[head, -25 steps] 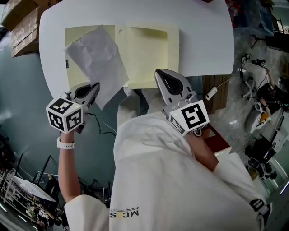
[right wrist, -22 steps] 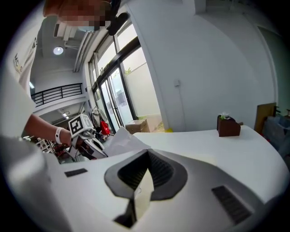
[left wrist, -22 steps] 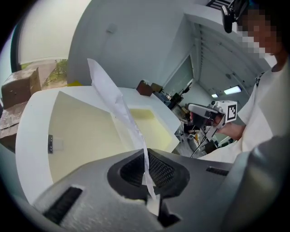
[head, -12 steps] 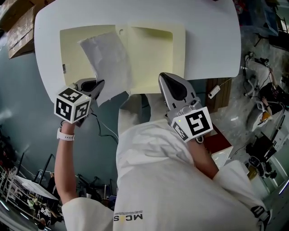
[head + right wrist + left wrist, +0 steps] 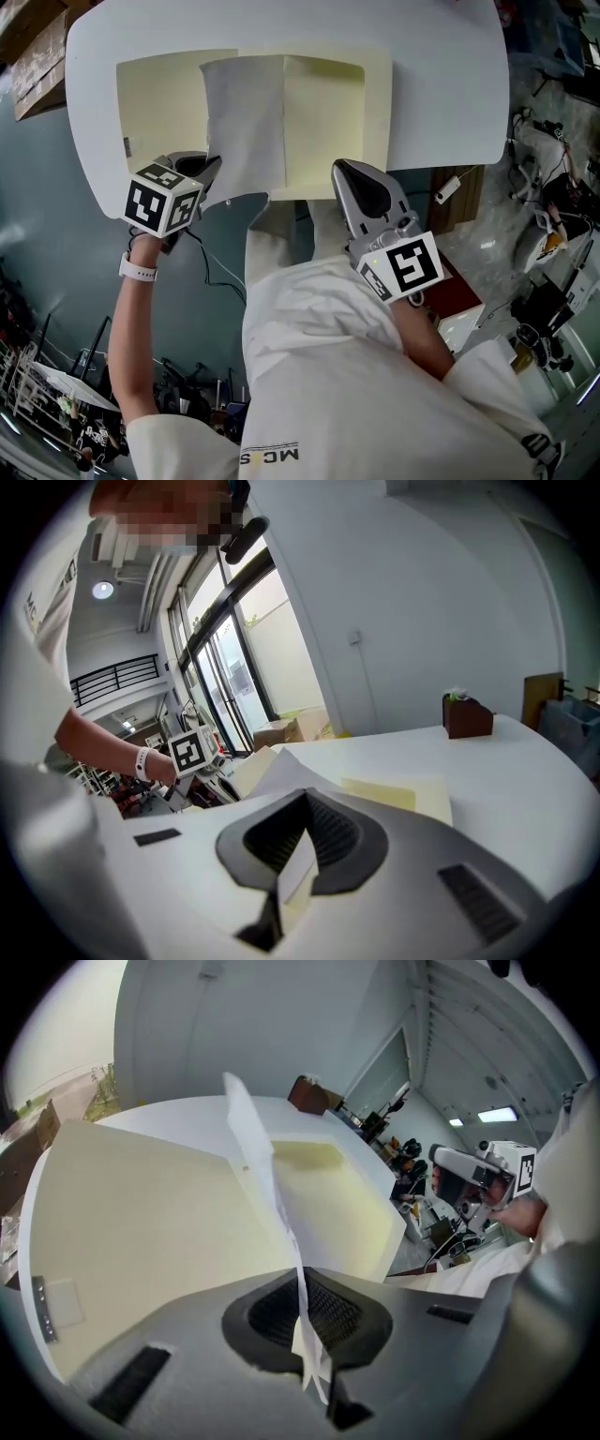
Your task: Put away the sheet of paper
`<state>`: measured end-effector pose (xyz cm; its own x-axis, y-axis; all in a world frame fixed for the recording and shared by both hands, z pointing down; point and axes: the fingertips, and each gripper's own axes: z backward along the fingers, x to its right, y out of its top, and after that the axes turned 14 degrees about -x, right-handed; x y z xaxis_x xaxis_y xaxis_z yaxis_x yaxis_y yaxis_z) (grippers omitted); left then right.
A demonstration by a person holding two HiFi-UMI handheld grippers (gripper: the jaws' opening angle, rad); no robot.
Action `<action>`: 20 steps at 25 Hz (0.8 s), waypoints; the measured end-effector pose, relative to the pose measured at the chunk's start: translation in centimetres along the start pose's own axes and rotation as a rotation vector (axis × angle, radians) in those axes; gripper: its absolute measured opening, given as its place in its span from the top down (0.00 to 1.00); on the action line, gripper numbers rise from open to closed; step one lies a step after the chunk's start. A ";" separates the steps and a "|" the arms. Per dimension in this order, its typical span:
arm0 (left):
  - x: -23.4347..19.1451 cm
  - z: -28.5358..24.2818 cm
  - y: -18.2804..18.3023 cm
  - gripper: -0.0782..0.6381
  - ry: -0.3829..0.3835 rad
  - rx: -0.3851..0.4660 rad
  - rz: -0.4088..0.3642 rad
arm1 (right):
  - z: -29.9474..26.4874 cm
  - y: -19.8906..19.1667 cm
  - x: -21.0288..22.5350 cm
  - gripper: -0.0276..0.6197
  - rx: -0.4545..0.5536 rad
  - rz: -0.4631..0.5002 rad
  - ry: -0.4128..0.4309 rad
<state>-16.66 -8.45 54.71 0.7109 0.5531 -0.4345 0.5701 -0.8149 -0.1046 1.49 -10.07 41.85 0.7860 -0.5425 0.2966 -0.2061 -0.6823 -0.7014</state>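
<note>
Sheet of paper (image 5: 246, 122): white, creased, single leaf. Location: held up over the open folder (image 5: 159, 103), across its centre fold, running toward 12 o'clock from the grip. In the left gripper view it stands on edge and leans over the folder, so it is not yet lying flat.

Left hand-held gripper (image 5: 211, 167): jaws pinched tight on the sheet's near corner, at the sheet's 7 o'clock. The paper passes straight between the ribbed pads.

Right hand-held gripper (image 5: 342, 169): at the folder's 5 o'clock edge and apart from the sheet. Its jaws are drawn narrow, with a pale sliver between them that cannot be identified from either view.

Folder: pale yellow, spread open with both leaves flat on the counter (image 5: 441, 84). The inside faces are bare.

Counter: white, rounded corners. The folder sits at its near middle.

Status of task, by judgement:
- Done: sheet picked up, brought over the open folder and roughly squared to it.
- Left: lower the sheet onto one leaf, let go of the corner, and probably fold the cover shut.
- Progress: around the midpoint.
</note>
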 end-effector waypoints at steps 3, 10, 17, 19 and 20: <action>-0.4 -1.0 0.2 0.86 0.013 -0.017 0.057 | -0.1 -0.2 0.4 0.94 -0.002 -0.008 -0.002; -1.3 -2.4 1.5 0.86 0.036 -0.019 0.109 | -0.1 -1.0 1.1 0.94 -0.008 -0.031 -0.001; 0.5 -5.1 3.7 0.86 -0.041 0.007 0.164 | -0.2 -1.3 1.8 0.94 -0.013 -0.046 0.003; 1.2 -5.9 4.3 0.86 -0.072 0.026 0.192 | -0.1 -1.3 2.1 0.94 -0.013 -0.049 0.003; 1.5 -6.3 4.7 0.86 -0.085 0.038 0.206 | -0.1 -1.4 2.3 0.94 -0.013 -0.049 0.003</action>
<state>-10.32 -10.36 59.21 0.7723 0.3590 -0.5241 0.3995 -0.9159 -0.0387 3.47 -10.43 43.55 0.7938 -0.5092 0.3326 -0.1748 -0.7148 -0.6772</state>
